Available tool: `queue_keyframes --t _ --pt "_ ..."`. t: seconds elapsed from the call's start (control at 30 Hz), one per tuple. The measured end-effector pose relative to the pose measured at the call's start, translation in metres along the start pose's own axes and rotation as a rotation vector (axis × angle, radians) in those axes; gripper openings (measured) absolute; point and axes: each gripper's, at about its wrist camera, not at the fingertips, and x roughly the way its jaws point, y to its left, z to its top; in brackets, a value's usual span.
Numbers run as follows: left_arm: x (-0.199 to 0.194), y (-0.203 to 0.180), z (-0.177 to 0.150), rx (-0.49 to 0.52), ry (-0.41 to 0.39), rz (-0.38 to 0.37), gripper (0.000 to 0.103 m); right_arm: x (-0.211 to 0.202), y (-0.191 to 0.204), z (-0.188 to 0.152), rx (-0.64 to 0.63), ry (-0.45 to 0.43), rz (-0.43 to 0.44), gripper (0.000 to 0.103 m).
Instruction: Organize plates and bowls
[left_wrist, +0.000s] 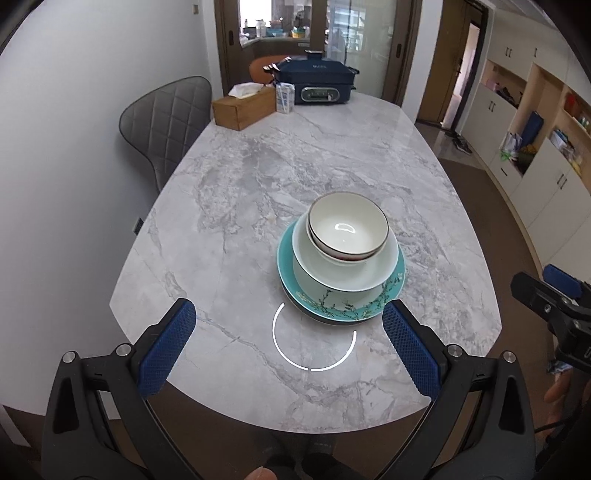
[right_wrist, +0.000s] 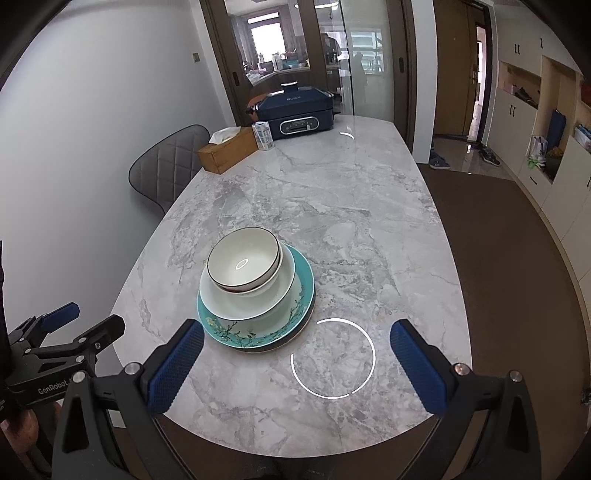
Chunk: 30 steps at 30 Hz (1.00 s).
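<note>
A stack stands near the front of the marble table (left_wrist: 258, 177): a teal plate with a blossom pattern (left_wrist: 332, 308) at the bottom, a wide white bowl (left_wrist: 351, 273) on it, and a smaller white bowl with a dark rim (left_wrist: 347, 229) on top. The same stack shows in the right wrist view: plate (right_wrist: 258, 332), wide bowl (right_wrist: 243, 302), top bowl (right_wrist: 243, 262). My left gripper (left_wrist: 290, 332) is open and empty, just in front of the stack. My right gripper (right_wrist: 297, 350) is open and empty, in front and right of it.
At the table's far end are a wooden tissue box (left_wrist: 245, 107), a small carton (left_wrist: 285, 96) and a dark blue electric cooker (left_wrist: 317, 83). A grey quilted chair (left_wrist: 166, 125) stands at the left side. White cabinets (left_wrist: 535, 140) line the right wall.
</note>
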Motion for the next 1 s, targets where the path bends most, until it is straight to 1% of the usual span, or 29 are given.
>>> queue_keyframes --t 0.1,0.2,0.33,0.4,0.47,0.53,0.6,0.67,0.8,0.87,1.0 --pt "-0.01 0.01 0.002 -0.019 -0.009 0.005 0.103 -0.012 0.009 -0.003 -0.001 -0.014 -0.018 0.103" --pt "-0.017 0.02 0.006 -0.007 -0.01 0.018 0.103 -0.021 0.02 -0.005 0.008 -0.026 -0.026 0.103" --pt "-0.034 0.028 0.004 0.011 -0.031 -0.027 0.103 -0.035 0.037 -0.006 0.004 -0.05 -0.032 0.103" --pt "-0.042 0.032 0.004 -0.002 -0.022 -0.02 0.103 -0.041 0.042 -0.006 0.01 -0.053 -0.029 0.103" --pt "-0.053 0.035 0.005 -0.006 -0.045 -0.027 0.103 -0.047 0.048 -0.005 0.008 -0.061 -0.031 0.103" --pt "-0.064 0.036 0.005 -0.009 -0.069 -0.056 0.103 -0.055 0.053 -0.003 0.005 -0.063 -0.036 0.103" --pt "-0.074 0.036 0.006 -0.005 -0.085 -0.065 0.103 -0.064 0.059 -0.001 -0.002 -0.067 -0.034 0.103" --pt "-0.082 0.031 0.005 0.011 -0.087 -0.033 0.103 -0.073 0.067 0.0 -0.02 -0.081 -0.027 0.103" --pt "-0.095 0.023 0.0 0.021 -0.084 -0.056 0.103 -0.085 0.077 0.002 -0.047 -0.07 -0.024 0.103" --pt "-0.1 0.019 -0.002 0.021 -0.082 -0.06 0.103 -0.092 0.075 0.002 -0.034 -0.091 -0.018 0.103" --pt "-0.11 0.013 -0.004 0.031 -0.093 -0.048 0.103 -0.096 0.069 -0.001 -0.004 -0.086 -0.062 0.103"
